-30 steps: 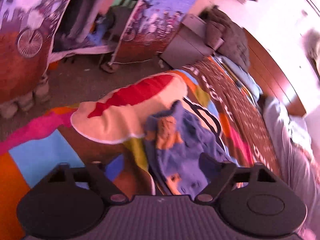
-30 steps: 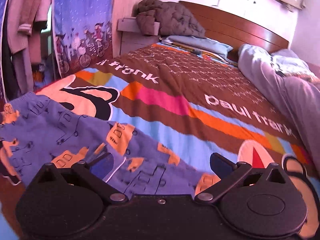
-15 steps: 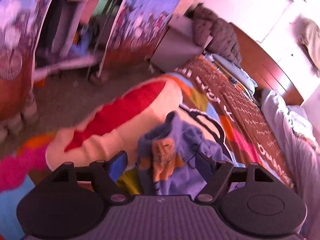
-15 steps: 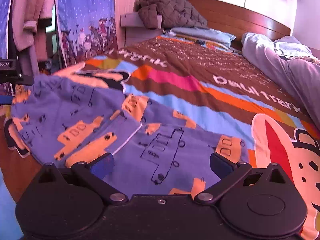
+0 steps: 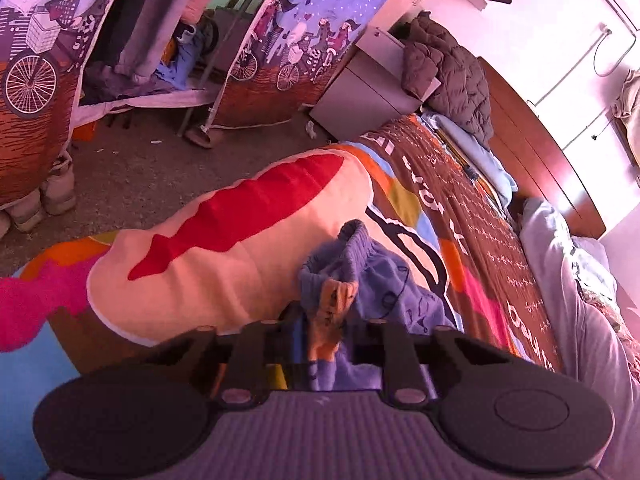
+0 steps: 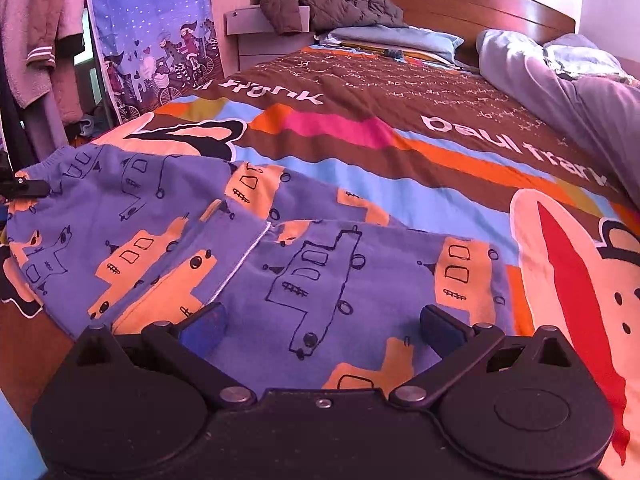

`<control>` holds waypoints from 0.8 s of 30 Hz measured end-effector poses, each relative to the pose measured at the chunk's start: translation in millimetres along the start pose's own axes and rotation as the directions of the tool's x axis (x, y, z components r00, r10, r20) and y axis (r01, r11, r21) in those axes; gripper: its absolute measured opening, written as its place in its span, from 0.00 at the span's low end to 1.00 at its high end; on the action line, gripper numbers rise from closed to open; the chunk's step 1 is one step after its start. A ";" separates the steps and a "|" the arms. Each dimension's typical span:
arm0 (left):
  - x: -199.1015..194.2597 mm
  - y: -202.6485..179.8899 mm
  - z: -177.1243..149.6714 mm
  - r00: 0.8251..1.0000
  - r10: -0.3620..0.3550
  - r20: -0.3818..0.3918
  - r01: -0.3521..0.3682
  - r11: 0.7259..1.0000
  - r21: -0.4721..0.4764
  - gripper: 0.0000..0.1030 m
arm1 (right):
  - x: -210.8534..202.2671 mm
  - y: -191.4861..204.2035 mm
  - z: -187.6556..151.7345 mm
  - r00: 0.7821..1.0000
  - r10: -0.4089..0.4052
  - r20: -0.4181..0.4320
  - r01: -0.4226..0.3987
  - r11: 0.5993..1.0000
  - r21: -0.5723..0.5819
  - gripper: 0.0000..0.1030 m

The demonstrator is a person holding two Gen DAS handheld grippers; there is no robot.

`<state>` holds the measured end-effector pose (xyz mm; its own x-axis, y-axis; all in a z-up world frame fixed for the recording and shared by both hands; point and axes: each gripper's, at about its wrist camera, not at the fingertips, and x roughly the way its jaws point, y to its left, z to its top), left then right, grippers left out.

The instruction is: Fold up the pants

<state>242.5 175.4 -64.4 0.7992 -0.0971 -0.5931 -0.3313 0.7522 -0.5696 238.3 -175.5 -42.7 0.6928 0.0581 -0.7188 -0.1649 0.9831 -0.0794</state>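
The left gripper (image 5: pixel 324 336), its jaws having just been closing, is pinching a bunched fold of the pants (image 5: pixel 360 280) near the ribbed waistband. The right gripper (image 6: pixel 320 326) is hovering wide over the pants (image 6: pixel 248 248), which are lying spread on the near-left of the bedspread (image 6: pixel 400 120).

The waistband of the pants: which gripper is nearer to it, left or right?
Left. The left gripper is closed on the pants beside the waistband. The right gripper is open over the far end.
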 end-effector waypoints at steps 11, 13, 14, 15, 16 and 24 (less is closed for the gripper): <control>-42.2 -83.2 -23.6 0.974 -0.184 0.133 0.118 0.910 0.397 0.12 | -20.3 3.7 1.3 0.989 -0.097 0.109 0.099 0.995 -0.013 0.99; -51.1 -106.5 -26.7 0.970 -0.207 0.125 0.133 0.889 0.438 0.12 | -38.0 -9.7 1.3 0.981 -0.075 0.181 0.063 0.996 0.069 0.99; -55.1 -119.5 -28.0 0.968 -0.220 0.118 0.144 0.878 0.456 0.12 | -48.9 -21.3 1.0 0.975 -0.051 0.216 0.024 0.991 0.128 0.99; -59.1 -135.9 -29.4 0.966 -0.238 0.104 0.161 0.862 0.480 0.12 | -57.9 -32.3 0.7 0.971 -0.034 0.238 -0.008 0.985 0.174 0.99; -61.2 -152.0 -32.2 0.964 -0.252 0.089 0.174 0.845 0.506 0.12 | -65.6 -42.5 1.1 0.968 -0.025 0.251 -0.026 0.979 0.200 0.99; -57.6 -297.3 -131.4 0.961 -0.258 -0.097 0.216 0.489 0.845 0.13 | -114.4 -149.2 -2.7 0.971 -0.070 0.229 -0.009 0.944 0.329 0.99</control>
<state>229.1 -128.3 64.4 0.8054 -0.3507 -0.4779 0.4350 0.8974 0.0744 181.7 -329.3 49.5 0.8449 0.0272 -0.5343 0.0689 0.9849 0.1591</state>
